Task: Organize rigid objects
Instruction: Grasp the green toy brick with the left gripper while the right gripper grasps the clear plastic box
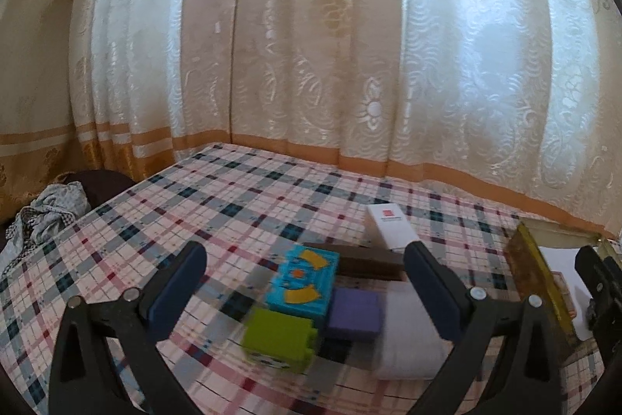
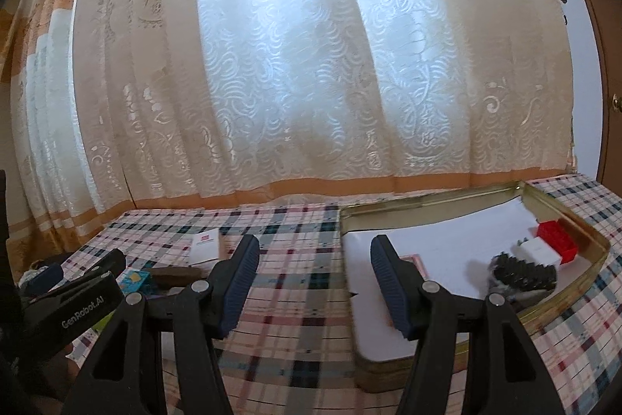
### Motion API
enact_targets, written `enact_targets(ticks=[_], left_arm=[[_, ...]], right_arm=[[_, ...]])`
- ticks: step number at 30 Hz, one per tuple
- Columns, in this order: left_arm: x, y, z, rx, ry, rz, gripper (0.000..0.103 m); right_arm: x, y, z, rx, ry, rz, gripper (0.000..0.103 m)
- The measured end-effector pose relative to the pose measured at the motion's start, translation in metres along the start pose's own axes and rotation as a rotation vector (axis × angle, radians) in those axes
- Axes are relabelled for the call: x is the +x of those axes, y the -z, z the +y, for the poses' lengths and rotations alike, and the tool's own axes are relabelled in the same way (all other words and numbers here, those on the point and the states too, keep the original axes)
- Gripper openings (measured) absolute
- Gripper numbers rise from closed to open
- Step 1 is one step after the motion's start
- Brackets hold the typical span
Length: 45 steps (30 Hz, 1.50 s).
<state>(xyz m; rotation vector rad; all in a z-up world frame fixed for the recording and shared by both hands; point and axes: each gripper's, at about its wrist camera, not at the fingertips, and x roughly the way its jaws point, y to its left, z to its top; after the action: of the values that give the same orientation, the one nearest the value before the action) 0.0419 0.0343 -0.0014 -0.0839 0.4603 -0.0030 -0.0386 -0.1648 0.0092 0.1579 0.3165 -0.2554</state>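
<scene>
1. Left wrist view: the left gripper [image 1: 307, 282] tilts down over the plaid tablecloth [image 1: 217, 189], its jaws spread wide and empty. Between its fingers, resting on the cloth, lie a turquoise block [image 1: 301, 284], a green brick [image 1: 278, 339] and a purple block [image 1: 353, 314], clustered together.
2. Right wrist view: the right gripper [image 2: 315, 282] points slightly down, jaws partly apart, gripping nothing. A gold-rimmed tray [image 2: 571, 271] on the right holds a red brick [image 2: 558, 240].

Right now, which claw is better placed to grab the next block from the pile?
Left. The left claw is open around the green block and purple block; the right claw is open, empty, beside the tin tray.
</scene>
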Motion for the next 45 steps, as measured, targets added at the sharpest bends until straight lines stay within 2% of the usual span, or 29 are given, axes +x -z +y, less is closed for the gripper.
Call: enact_targets(ticks=[6, 11, 16, 21, 24, 27, 30, 35, 38, 45], left_arm=[[0.014, -0.004, 0.018, 0.013, 0.004, 0.045, 0.103], [0.028, -0.007, 0.048, -0.040, 0.006, 0.103, 0.103], [0.036, -0.008, 0.070, -0.050, 0.005, 0.134, 0.103], [0.046, -0.006, 0.086, -0.097, 0.034, 0.192, 0.103], [0.046, -0.005, 0.082, -0.075, 0.036, 0.196, 0.103], [0.045, -0.005, 0.073, -0.019, 0.037, 0.196, 0.103], [0.045, -0.004, 0.073, -0.010, 0.045, 0.204, 0.103], [0.046, -0.003, 0.074, -0.023, 0.077, 0.224, 0.103], [0.046, -0.001, 0.066, 0.014, 0.090, 0.235, 0.103], [0.046, 0.004, 0.049, 0.084, 0.168, 0.274, 0.103]], right_arm=[[0.006, 0.001, 0.019, -0.005, -0.013, 0.031, 0.062], [0.011, 0.003, 0.032, -0.039, -0.014, 0.058, 0.063], [0.028, 0.007, 0.042, -0.018, -0.058, 0.164, 0.064], [0.035, 0.012, 0.056, -0.038, -0.087, 0.211, 0.064], [0.043, 0.017, 0.069, -0.061, -0.126, 0.276, 0.064], [0.058, 0.027, 0.083, -0.084, -0.174, 0.395, 0.064], [0.065, 0.035, 0.090, -0.094, -0.209, 0.467, 0.064], [0.066, 0.038, 0.104, -0.128, -0.236, 0.484, 0.064], [0.072, 0.042, 0.110, -0.153, -0.237, 0.524, 0.064], [0.075, 0.044, 0.117, -0.178, -0.219, 0.534, 0.064]])
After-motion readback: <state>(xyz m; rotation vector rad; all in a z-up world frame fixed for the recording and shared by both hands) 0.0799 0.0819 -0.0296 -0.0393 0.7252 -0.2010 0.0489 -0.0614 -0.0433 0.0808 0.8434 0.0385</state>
